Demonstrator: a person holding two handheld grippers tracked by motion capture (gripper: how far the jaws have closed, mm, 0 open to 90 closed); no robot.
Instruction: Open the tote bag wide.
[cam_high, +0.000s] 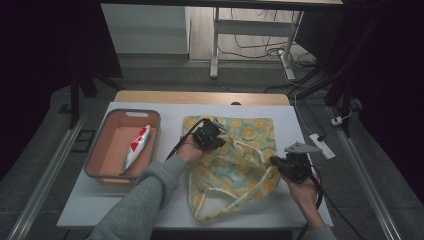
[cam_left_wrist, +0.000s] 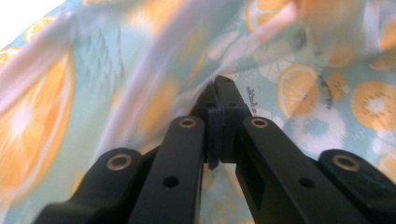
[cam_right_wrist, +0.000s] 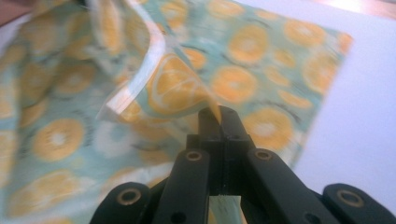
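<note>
Both grippers, left (cam_high: 218, 140) and right (cam_high: 274, 161), pinch the fruit-print bag (cam_high: 250, 134), blurred up close; a tube (cam_high: 136, 148) lies in the nearby tray (cam_high: 98, 148).

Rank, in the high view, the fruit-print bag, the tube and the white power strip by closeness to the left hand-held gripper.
1. Fruit-print bag: directly under the left hand-held gripper, pinched in it.
2. Tube: to its left, lying in the orange bin.
3. White power strip: far right, at the table's edge.
</note>
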